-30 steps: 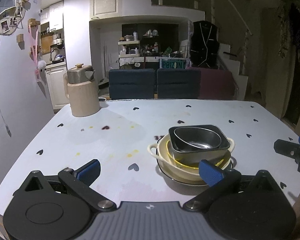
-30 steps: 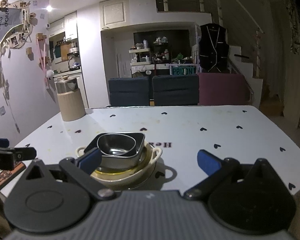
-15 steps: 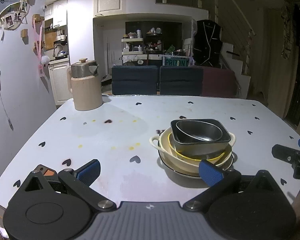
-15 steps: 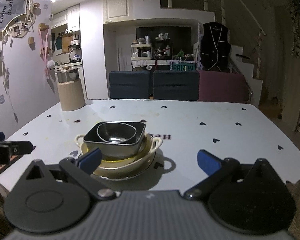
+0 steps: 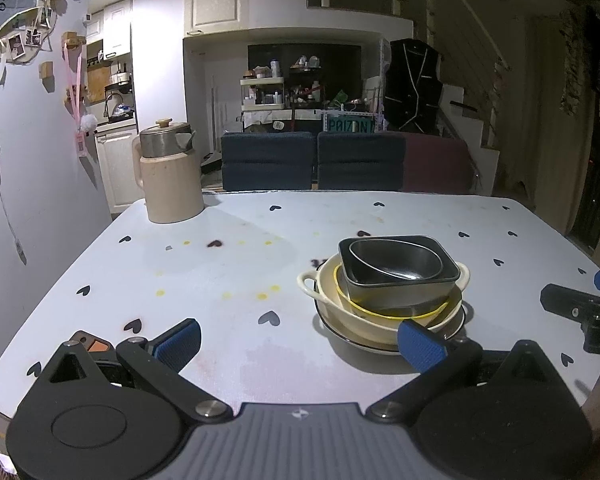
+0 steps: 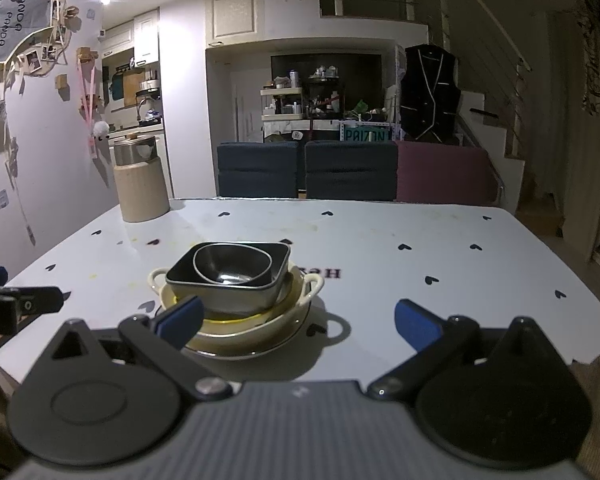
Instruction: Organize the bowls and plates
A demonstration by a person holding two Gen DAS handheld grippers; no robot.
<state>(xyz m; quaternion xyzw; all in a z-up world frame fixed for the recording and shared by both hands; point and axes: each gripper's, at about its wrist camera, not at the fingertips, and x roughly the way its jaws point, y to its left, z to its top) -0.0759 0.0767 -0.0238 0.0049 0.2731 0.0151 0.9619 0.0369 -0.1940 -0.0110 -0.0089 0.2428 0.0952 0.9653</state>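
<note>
One nested stack stands on the white table: a small metal bowl [image 5: 396,260] inside a dark square dish [image 5: 404,292], inside a yellow-rimmed bowl, inside a cream two-handled bowl [image 5: 328,296], on a dark-rimmed plate [image 5: 340,338]. The right wrist view shows the same metal bowl [image 6: 232,264], square dish [image 6: 224,296] and cream bowl [image 6: 308,284]. My left gripper [image 5: 300,340] is open, left of and nearer than the stack. My right gripper [image 6: 298,320] is open too, its left fingertip [image 6: 180,316] in front of the stack. Nothing is held.
A beige jug with a metal lid [image 5: 168,178] stands at the table's far left corner. Dark blue chairs [image 5: 268,160] and a maroon seat [image 5: 436,164] line the far edge. A small orange-brown object [image 5: 94,342] lies at the near left edge. The table carries heart prints [image 5: 270,318].
Both grippers have drawn back toward the table's near edge and risen a little, so the stack looks slightly farther off. Both stayed open; the stack did not move.
</note>
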